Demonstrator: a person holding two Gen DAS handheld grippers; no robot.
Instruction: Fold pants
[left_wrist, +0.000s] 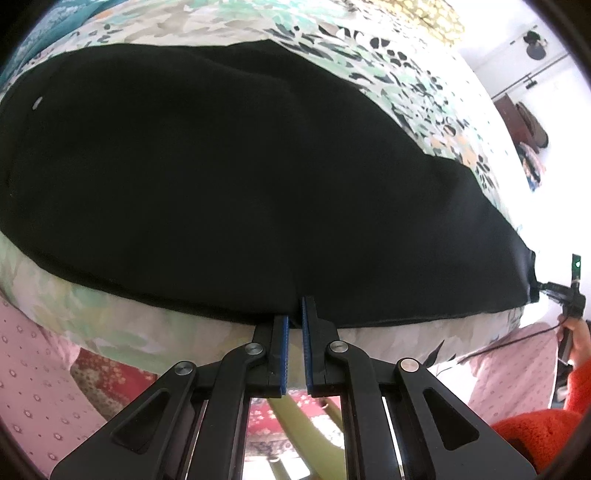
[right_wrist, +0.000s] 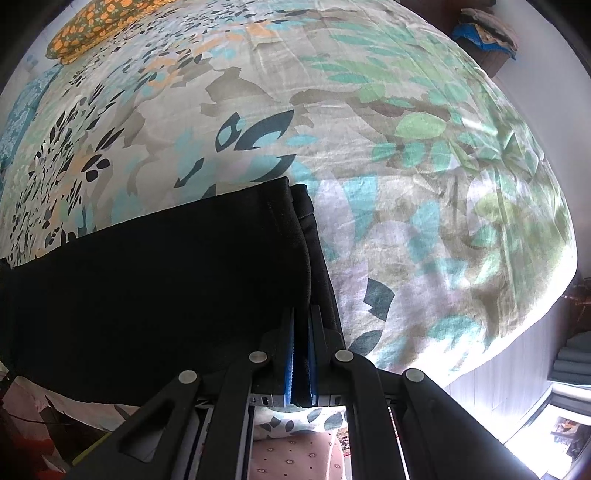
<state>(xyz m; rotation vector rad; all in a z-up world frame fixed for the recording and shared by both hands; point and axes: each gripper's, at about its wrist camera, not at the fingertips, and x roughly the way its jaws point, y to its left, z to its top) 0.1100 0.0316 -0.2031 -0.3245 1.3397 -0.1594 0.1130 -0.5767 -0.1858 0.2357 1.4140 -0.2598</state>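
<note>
The left claw (left_wrist: 294, 317) was clenched on the near edge of the black pants (left_wrist: 207, 177), with the cloth pinched between its blue pads. The right claw (right_wrist: 301, 332) was clenched too, on the hem end of the pants (right_wrist: 147, 280), where two layers of leg cloth lay one on top of the other.

The pants lay spread flat on the bed (right_wrist: 369, 129), on a sheet with a leaf print, close to the bed's near edge. In the left view, the other claw showed far off at the right tip of the pants.

The pants looked soft, floppy and light. They would likely sag in the middle when lifted, so holding them at two far-apart spots on the edge seemed smart. The thick hem looked like a good place to pinch, since thin cloth could slip out.
</note>
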